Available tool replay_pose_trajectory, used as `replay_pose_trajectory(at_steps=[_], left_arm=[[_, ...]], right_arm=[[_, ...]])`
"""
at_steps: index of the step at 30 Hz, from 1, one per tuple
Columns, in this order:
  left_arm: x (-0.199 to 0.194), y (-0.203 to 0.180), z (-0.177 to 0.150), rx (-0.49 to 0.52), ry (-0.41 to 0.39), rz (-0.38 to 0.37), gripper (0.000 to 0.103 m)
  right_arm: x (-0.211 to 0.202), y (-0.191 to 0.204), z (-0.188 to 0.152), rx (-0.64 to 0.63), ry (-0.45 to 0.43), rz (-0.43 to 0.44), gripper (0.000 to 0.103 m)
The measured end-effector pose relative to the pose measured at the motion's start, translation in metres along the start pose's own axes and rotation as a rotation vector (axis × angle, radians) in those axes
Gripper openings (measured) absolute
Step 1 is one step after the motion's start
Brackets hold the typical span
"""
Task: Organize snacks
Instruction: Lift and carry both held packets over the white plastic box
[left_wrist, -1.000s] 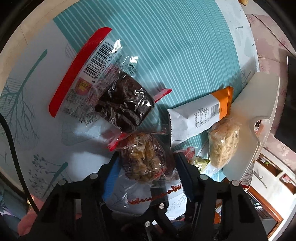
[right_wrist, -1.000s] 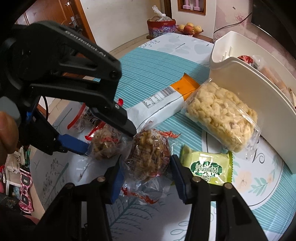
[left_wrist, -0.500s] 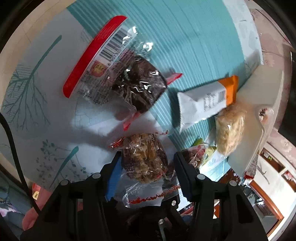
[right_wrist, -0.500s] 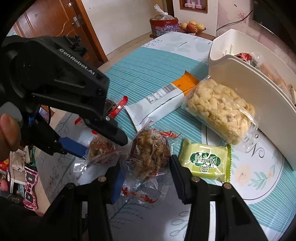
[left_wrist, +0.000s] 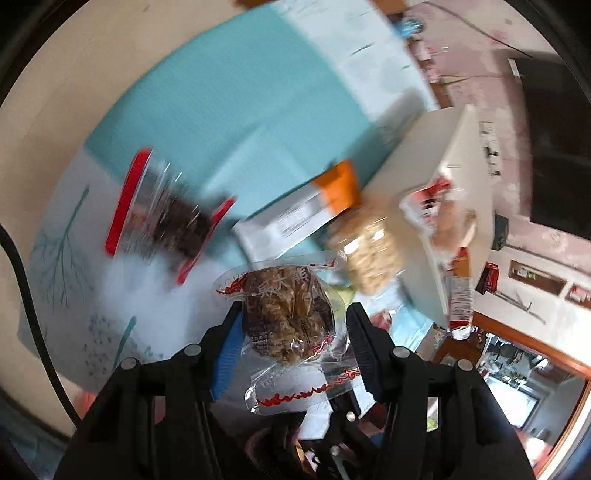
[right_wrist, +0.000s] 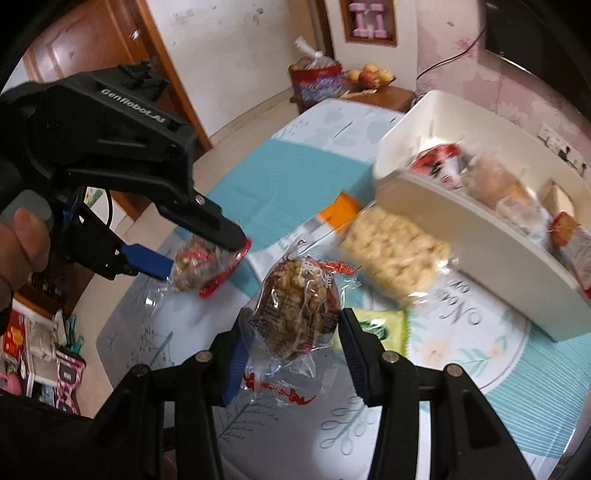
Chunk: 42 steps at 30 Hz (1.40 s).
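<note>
Both wrapped nut cakes have left the surface (right_wrist: 480, 332) since a second ago. The left tongs (left_wrist: 293, 317) pinch one cake (left_wrist: 286, 317), the right tongs (right_wrist: 291, 325) pinch the other (right_wrist: 299, 310), both lifted toward the white bin (right_wrist: 480, 236), where they likely go next.

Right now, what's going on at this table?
A person is sorting snacks with two handheld grippers. The left gripper and the right gripper each hold a clear-wrapped nut cake, left cake and right cake, both lifted off the table. The white bin already holds several snacks. A popcorn bag, an orange-tipped bar and a green packet lie loose.
</note>
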<state>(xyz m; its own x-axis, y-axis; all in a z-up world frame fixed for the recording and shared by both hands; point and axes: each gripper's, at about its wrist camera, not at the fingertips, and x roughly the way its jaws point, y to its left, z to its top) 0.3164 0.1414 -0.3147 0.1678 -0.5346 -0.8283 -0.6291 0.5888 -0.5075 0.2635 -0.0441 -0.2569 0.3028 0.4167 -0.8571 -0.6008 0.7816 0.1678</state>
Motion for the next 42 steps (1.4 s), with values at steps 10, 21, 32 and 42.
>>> replay_pose_trajectory(at_steps=[10,21,32,42], left_arm=[[-0.014,-0.057,0.01,0.186,-0.109,0.012,0.054],[0.008,-0.116,0.007,0.347,-0.219,0.015,0.054],[0.026,-0.148,0.001,0.512,-0.331,-0.018,0.054],[0.032,-0.178,-0.014,0.686,-0.439,-0.03,0.055]], right_arm=[[-0.045,-0.034,0.022,0.063,-0.152,-0.106,0.047],[-0.061,-0.075,0.044,0.11,-0.291,-0.283,0.047],[-0.055,-0.099,0.043,0.042,-0.338,-0.483,0.048],[-0.043,-0.126,0.042,0.069,-0.316,-0.515,0.048]])
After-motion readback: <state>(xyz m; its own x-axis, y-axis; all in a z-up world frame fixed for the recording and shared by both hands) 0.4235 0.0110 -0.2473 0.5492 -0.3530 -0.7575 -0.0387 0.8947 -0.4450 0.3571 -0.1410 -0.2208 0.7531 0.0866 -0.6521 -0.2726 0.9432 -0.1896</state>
